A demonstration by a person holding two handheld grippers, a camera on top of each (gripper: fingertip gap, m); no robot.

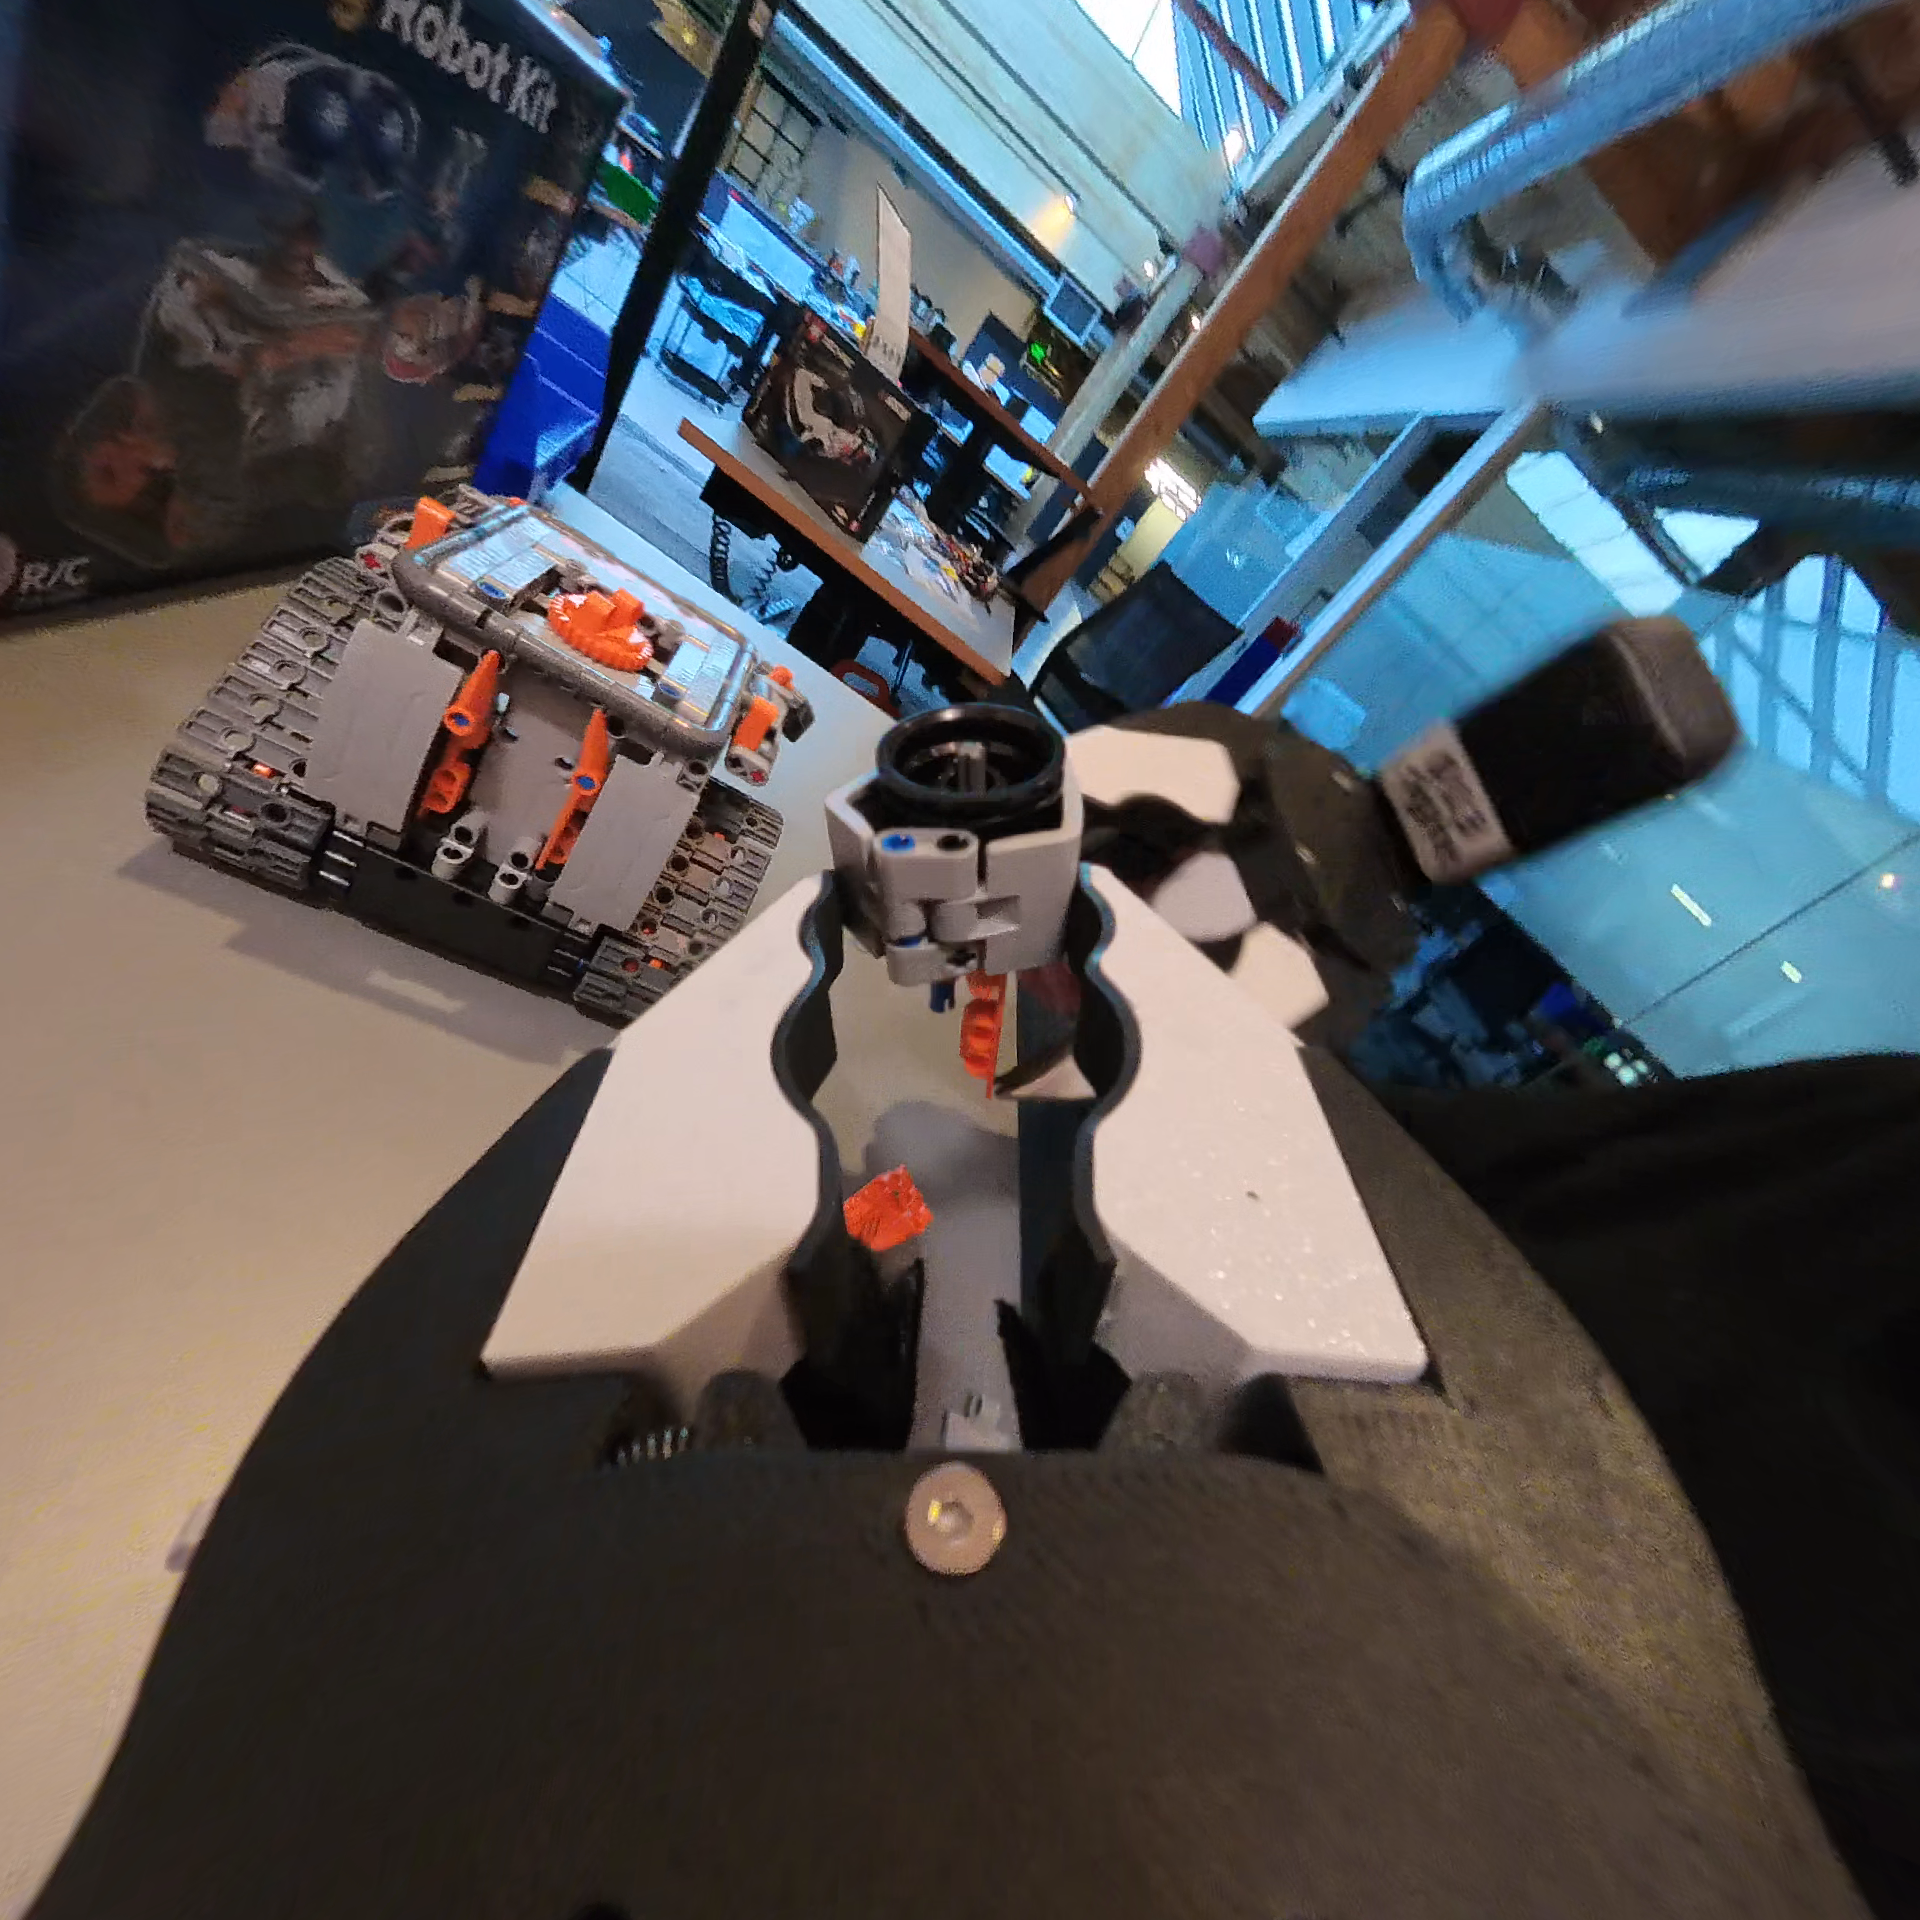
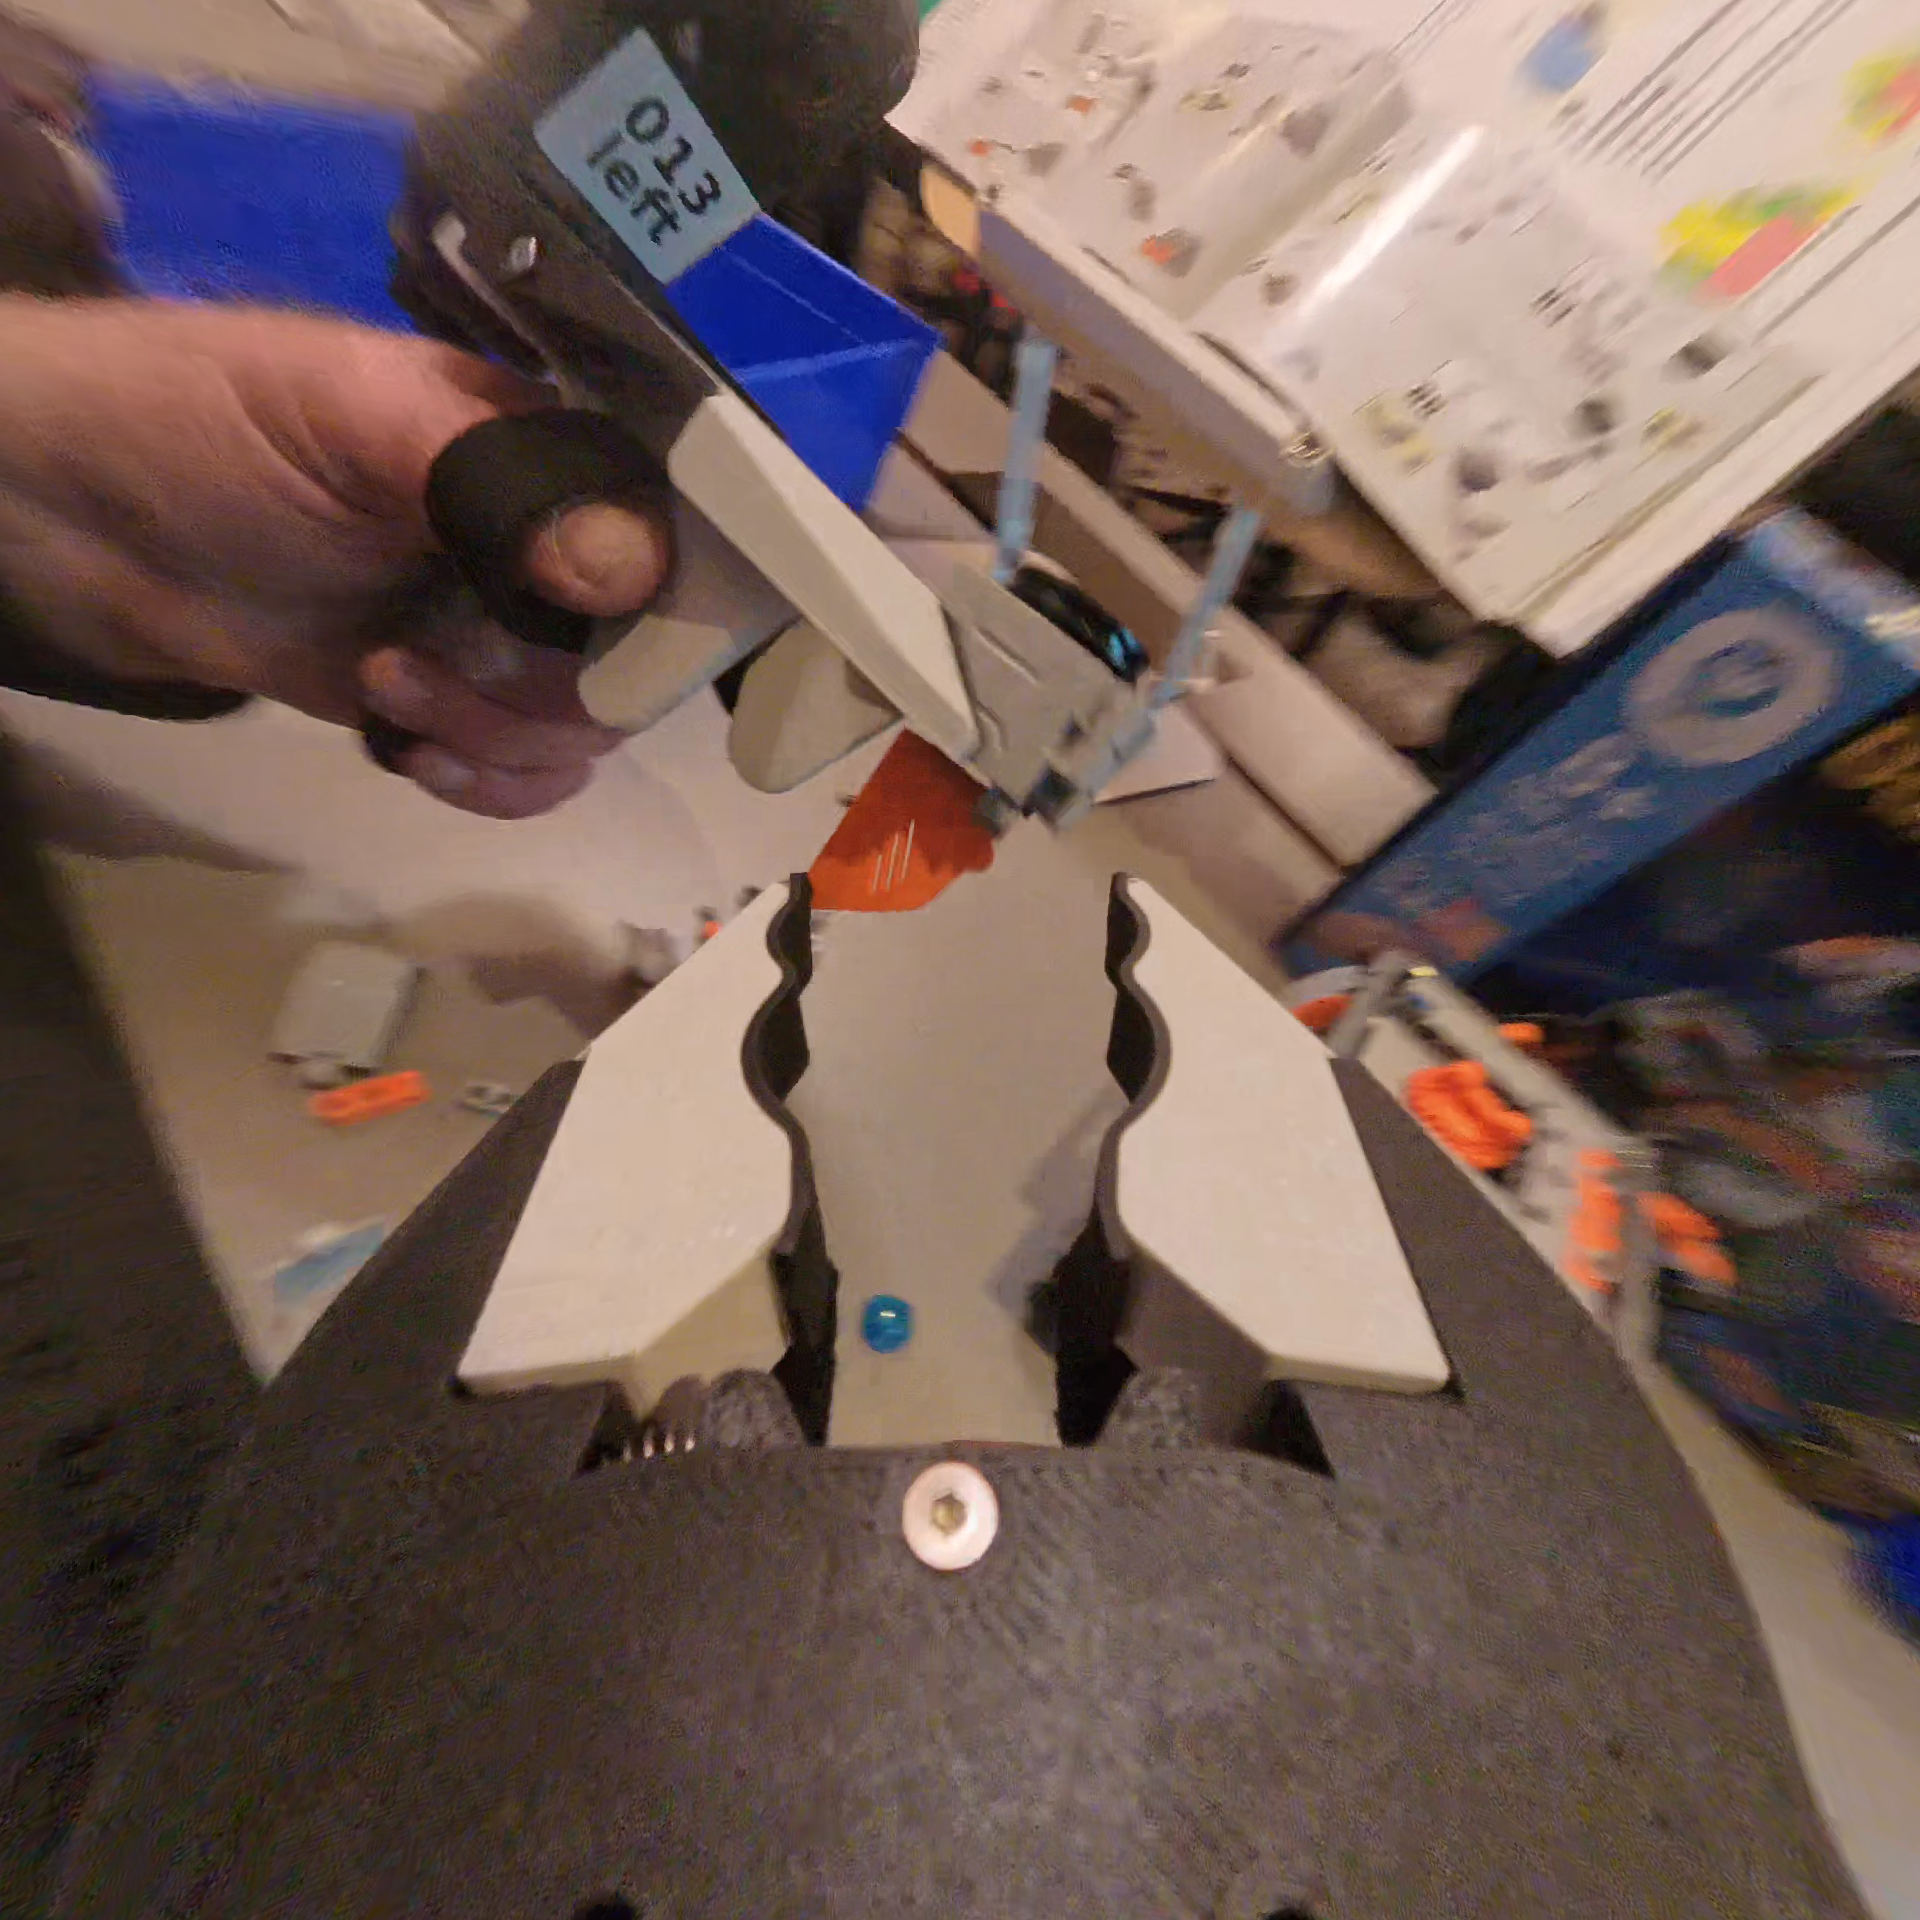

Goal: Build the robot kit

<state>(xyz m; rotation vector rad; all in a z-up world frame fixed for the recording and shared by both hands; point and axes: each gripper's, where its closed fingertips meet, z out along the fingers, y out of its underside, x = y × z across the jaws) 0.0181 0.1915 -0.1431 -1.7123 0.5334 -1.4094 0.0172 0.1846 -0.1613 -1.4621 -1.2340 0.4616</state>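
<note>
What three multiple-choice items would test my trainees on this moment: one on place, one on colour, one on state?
1. Where does the tracked model stand?
A. On the table, left of the left tongs
B. In the blue bin
C. On the floor

2. What colour is the small bead between the right tongs' fingers?
A. Orange
B. Blue
C. Green

3. What state are the right tongs in?
A. Shut on a brick
B. Open, holding nothing
C. Out of view

Key: A, it sits on the pale table; B, the bead shows blue; B, a bare gap separates the fingers.
</note>
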